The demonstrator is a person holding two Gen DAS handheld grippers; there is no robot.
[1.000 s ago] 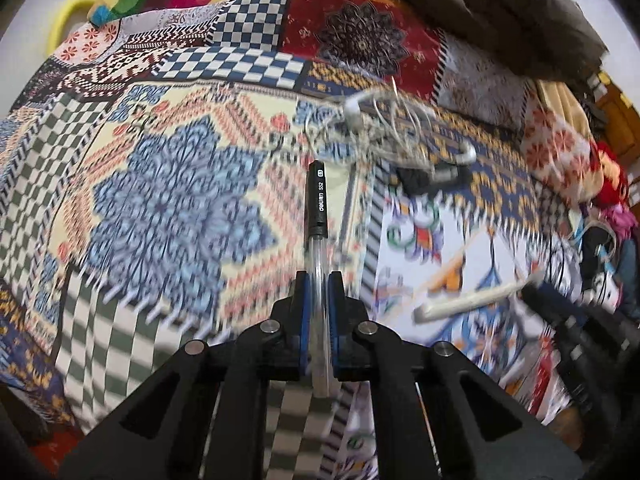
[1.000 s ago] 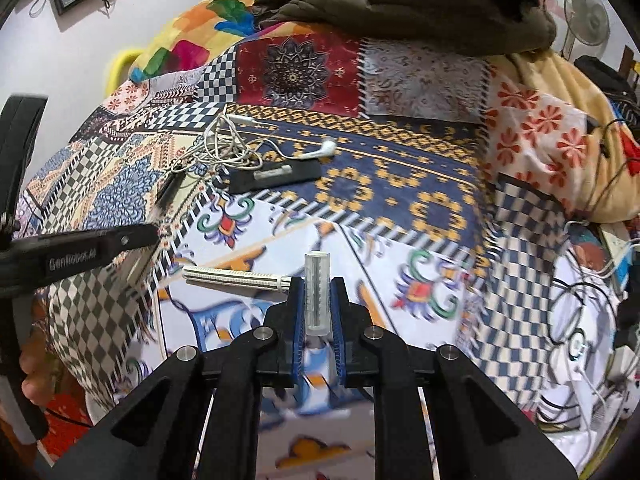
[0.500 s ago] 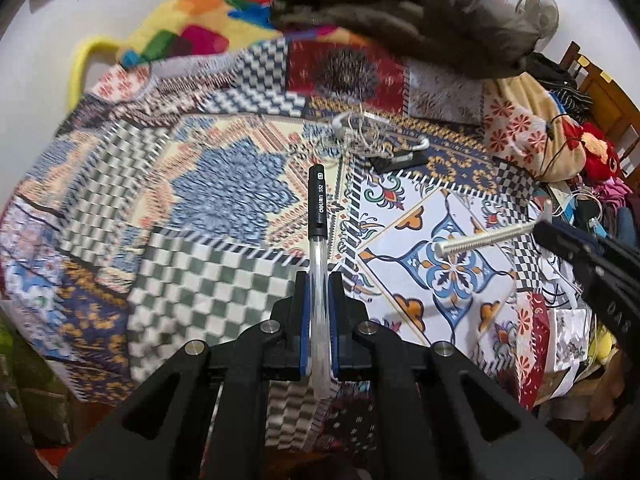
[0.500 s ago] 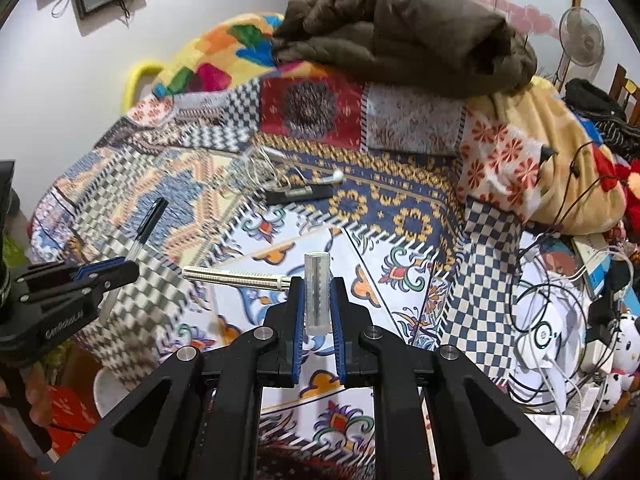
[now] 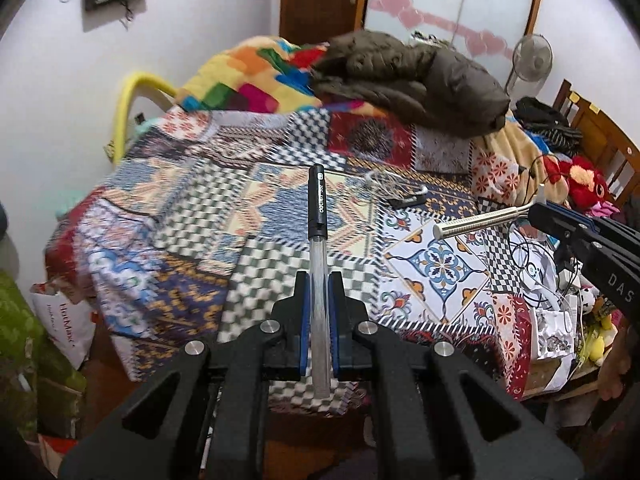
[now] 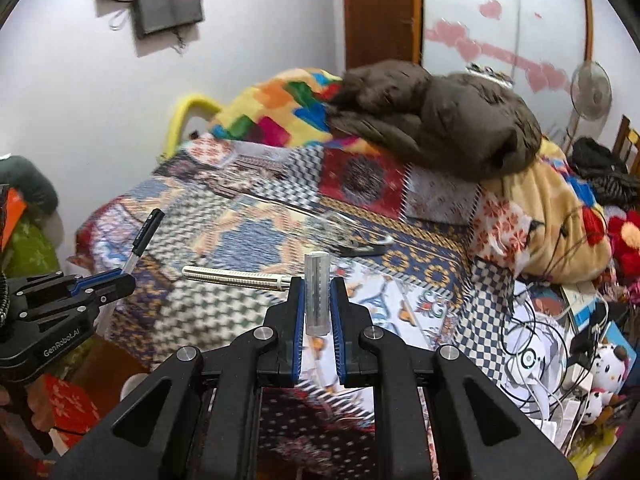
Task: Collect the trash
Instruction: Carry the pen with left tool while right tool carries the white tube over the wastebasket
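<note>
The pen (image 5: 318, 240) is long and thin, with a see-through plastic body and a black cap with white letters. It sticks straight out toward 12 o'clock from the left gripper (image 5: 319, 304), whose blue-edged jaws are squeezed tight on its clear part. The right gripper (image 6: 316, 304) has its jaws pinched on a shiny silver metal tool (image 6: 317, 292). One ribbed round bar of it stands up between the jaws, and a second long ribbed bar pokes out sideways toward 9 o'clock.

Both are up in the air over the bed (image 5: 280, 216). The bed has a flat patchwork cover (image 6: 248, 240) full of checks, flowers and zigzags. A puffy brown jacket (image 5: 408, 76) lies at the far end at 12 o'clock, beside a soft bright blanket (image 5: 248, 76).

The left view shows the whole pen from behind and the silver tool at 3 o'clock. The right view shows the pen from the side at 9 o'clock, and white wires (image 6: 532, 352) and stuffed toys (image 6: 608, 364) at 4 o'clock
</note>
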